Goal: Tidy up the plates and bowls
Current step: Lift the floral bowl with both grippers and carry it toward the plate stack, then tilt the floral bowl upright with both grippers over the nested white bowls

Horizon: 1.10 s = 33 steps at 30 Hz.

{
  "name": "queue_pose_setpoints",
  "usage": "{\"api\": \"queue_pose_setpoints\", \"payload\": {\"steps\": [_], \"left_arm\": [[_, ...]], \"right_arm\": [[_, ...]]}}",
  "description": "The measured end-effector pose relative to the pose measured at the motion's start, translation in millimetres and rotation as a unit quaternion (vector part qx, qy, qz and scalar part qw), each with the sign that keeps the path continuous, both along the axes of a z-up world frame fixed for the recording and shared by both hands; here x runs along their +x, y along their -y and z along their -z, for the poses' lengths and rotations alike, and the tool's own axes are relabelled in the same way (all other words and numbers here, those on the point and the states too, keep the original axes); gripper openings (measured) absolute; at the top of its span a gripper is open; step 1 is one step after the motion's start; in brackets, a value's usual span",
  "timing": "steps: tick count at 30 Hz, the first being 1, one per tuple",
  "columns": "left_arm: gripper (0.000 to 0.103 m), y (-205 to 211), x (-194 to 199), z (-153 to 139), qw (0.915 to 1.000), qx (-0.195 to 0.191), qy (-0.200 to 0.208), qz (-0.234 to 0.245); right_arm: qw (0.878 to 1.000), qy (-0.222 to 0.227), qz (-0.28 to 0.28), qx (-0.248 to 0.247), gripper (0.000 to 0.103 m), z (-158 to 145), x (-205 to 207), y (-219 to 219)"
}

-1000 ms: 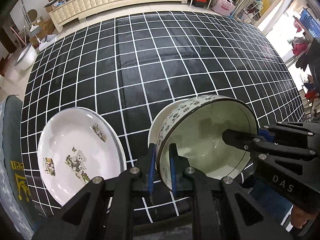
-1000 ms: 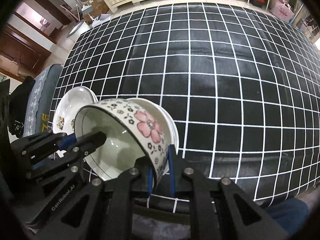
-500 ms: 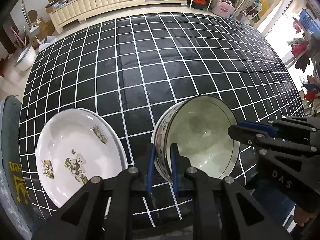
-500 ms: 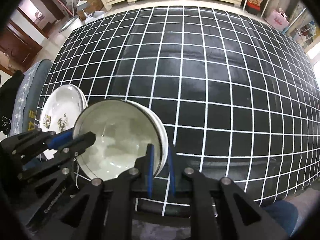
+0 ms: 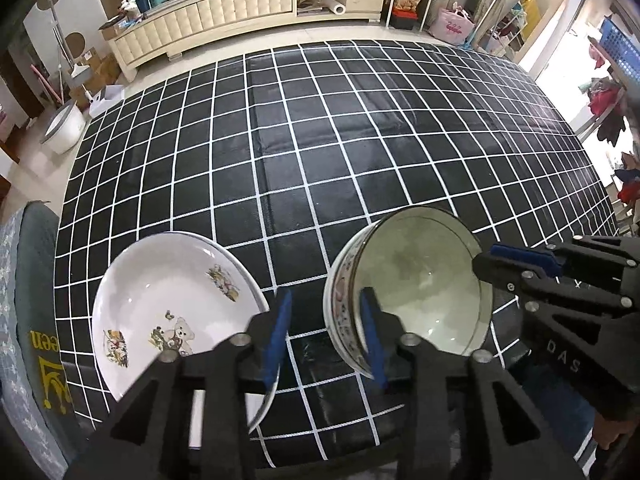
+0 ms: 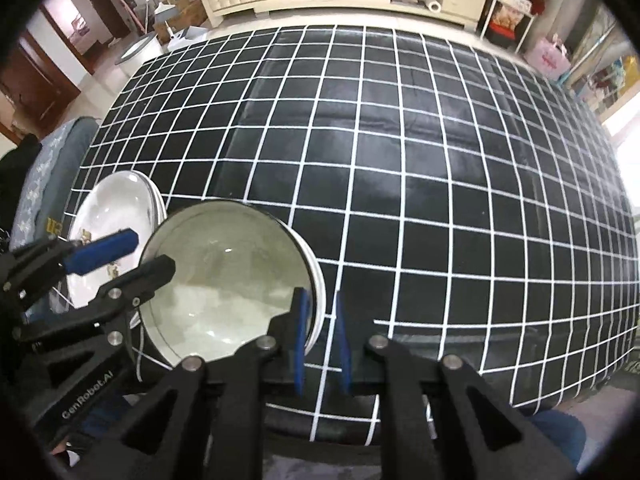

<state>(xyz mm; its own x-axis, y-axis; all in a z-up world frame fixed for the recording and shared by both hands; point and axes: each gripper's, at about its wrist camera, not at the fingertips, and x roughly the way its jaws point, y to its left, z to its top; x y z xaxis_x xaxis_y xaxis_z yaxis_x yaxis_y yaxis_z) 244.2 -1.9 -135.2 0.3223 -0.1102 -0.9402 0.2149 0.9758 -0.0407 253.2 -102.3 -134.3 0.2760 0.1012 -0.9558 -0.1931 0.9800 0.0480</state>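
Note:
A floral bowl sits nested in another bowl on the black grid tablecloth, near the front edge. It also shows in the right wrist view. A white plate with a bear picture lies to its left, stacked on another plate, and shows in the right wrist view. My left gripper is open, its jaws astride the bowl's left rim without gripping it. My right gripper is open, its jaws astride the bowl's right rim.
A grey cushioned chair stands at the table's left edge. A cream cabinet runs along the far wall. Cluttered shelves and bags stand at the back right. The tablecloth stretches far behind the dishes.
Both grippers lowered the tilted bowl flat into the bowl below, then opened and let go of its rim. Both have drawn back slightly.

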Motion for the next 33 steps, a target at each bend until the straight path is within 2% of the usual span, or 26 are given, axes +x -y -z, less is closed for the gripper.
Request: {"api": "queue_pose_setpoints", "payload": {"steps": [3,5,6,7,8,13,15,16,18,22,27,30,33], "left_arm": [[0.040,0,2,4,0.9998,0.015,0.013,0.008],[0.044,0,2,6,0.9995,0.021,0.019,0.011],[0.045,-2,1,8,0.9995,0.021,0.019,0.012],[0.048,-3,2,9,0.9996,0.019,0.017,0.011],[0.051,-6,4,10,0.9998,0.016,0.014,0.007],[0.053,-16,16,18,0.9997,-0.017,-0.007,-0.014],[0.058,-15,17,19,0.9999,-0.010,-0.004,-0.010],[0.064,-15,18,22,1.0000,0.002,-0.001,-0.005],[0.067,-15,22,29,0.9997,0.022,-0.008,0.002],[0.069,-18,27,43,0.9994,0.014,-0.030,-0.003],[0.069,-12,31,53,0.9994,0.017,-0.027,0.008],[0.072,-9,33,58,0.9992,0.013,-0.031,0.020],[0.072,-5,38,64,0.9988,0.020,-0.033,0.029]], "right_arm": [[1.000,0.020,0.001,-0.002,0.018,-10,-5,1],[1.000,0.029,0.008,0.002,0.036,-17,-7,7],[0.999,0.030,0.013,0.000,0.058,-17,-5,10],[0.999,0.030,0.013,-0.001,0.069,-16,-4,12],[0.999,0.030,0.014,0.002,0.069,-14,-1,14],[0.999,-0.002,0.039,0.027,0.069,6,7,22],[0.999,-0.011,0.040,0.025,0.069,13,8,20],[0.999,-0.015,0.040,0.025,0.069,16,8,20],[0.999,-0.023,0.043,0.025,0.069,22,9,18],[0.998,-0.035,0.047,0.024,0.069,32,12,18],[0.996,-0.048,0.054,0.043,0.069,40,18,20],[0.998,-0.042,0.043,0.032,0.075,42,17,15],[0.996,-0.050,0.048,0.050,0.076,48,19,12]]}}
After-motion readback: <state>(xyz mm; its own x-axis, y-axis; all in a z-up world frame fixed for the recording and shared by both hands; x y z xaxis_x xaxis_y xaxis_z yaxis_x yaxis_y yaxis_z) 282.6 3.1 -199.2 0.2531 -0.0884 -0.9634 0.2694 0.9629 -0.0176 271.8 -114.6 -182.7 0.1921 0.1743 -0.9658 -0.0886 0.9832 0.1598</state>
